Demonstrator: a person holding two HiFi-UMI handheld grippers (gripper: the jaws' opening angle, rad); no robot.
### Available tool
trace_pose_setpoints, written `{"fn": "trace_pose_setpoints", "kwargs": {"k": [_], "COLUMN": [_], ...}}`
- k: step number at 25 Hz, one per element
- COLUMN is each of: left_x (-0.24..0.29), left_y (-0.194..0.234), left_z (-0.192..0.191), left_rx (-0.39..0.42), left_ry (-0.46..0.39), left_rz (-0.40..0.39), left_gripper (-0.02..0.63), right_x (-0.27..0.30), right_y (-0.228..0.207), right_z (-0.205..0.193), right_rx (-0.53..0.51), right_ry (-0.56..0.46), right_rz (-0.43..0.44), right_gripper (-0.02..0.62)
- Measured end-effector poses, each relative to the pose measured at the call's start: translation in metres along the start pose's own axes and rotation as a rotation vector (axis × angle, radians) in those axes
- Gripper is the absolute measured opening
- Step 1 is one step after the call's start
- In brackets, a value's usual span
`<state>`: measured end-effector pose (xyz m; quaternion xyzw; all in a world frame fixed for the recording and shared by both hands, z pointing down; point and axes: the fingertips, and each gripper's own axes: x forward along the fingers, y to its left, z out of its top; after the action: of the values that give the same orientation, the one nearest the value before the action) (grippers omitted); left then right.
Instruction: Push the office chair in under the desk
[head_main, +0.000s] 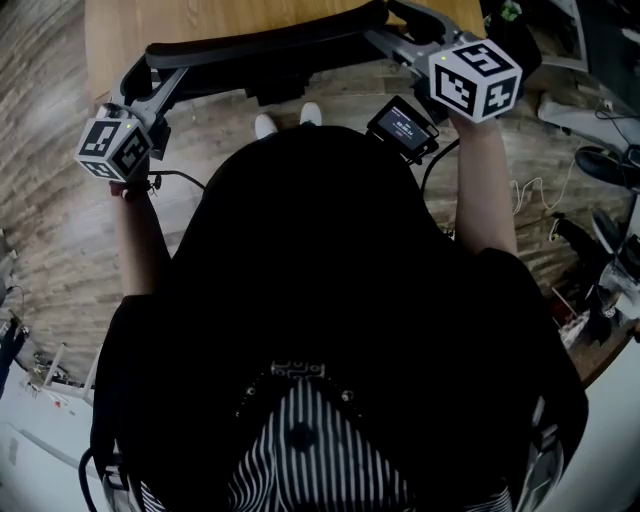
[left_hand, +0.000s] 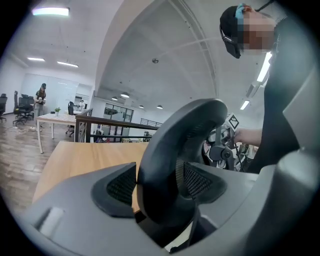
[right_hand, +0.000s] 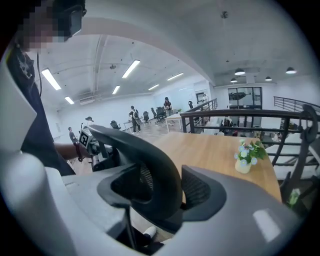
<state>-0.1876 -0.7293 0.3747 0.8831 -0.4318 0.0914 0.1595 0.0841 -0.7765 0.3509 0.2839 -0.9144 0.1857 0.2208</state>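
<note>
Two grippers, one chair: my left gripper (left_hand: 159, 184) had its jaws closed on the dark top rim of the office chair (head_main: 262, 42) near its left end, pads pressing both faces of the rim. My right gripper (right_hand: 161, 192) was clamped on the same rim near its right end. No brand or label showed on the chair. The only markings were the black-and-white squares on the left cube (head_main: 114, 148) and the right cube (head_main: 476, 78) — patterns, not letters. A small screen (head_main: 403, 124) by my right forearm carried pale lines too small to read. The rim's long axis ran left to right across the head view, parallel to the near edge of the wooden surface (head_main: 130, 25) and overlapping it — the chair's back toward me. A little pot of flowers (right_hand: 245, 159) stood on the surface beyond.
</note>
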Motion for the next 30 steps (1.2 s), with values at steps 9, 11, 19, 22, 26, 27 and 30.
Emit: {"fn": "trace_pose_setpoints", "kwargs": {"k": [9, 11, 19, 22, 26, 27, 30], "left_x": [-0.045, -0.029, -0.002, -0.001, 0.002, 0.003, 0.003], "left_y": [-0.015, -0.043, -0.083, -0.082, -0.081, -0.082, -0.084], "left_z": [0.083, 0.112, 0.148, 0.152, 0.159, 0.159, 0.157], "left_rx": [0.071, 0.079, 0.237, 0.240, 0.218, 0.219, 0.222], "left_ry": [-0.124, -0.166, -0.153, -0.147, -0.145, -0.145, -0.141], "left_rz": [0.158, 0.111, 0.134, 0.119, 0.108, 0.106, 0.104], "left_gripper": [0.005, 0.005, 0.005, 0.005, 0.005, 0.005, 0.005], "right_x": [-0.027, -0.034, -0.064, -0.060, -0.053, -0.052, -0.051], "right_y": [0.017, 0.017, 0.036, 0.047, 0.055, 0.057, 0.060], "right_z": [0.020, 0.020, 0.069, 0.079, 0.084, 0.084, 0.084], "right_rx": [-0.177, -0.183, -0.109, -0.113, -0.113, -0.115, -0.109], "right_ry": [0.042, 0.053, -0.133, -0.155, -0.157, -0.157, -0.158], "right_rz": [-0.117, -0.158, -0.143, -0.116, -0.089, -0.086, -0.069], "right_gripper": [0.097, 0.041, -0.002, -0.002, -0.002, -0.002, -0.002]}}
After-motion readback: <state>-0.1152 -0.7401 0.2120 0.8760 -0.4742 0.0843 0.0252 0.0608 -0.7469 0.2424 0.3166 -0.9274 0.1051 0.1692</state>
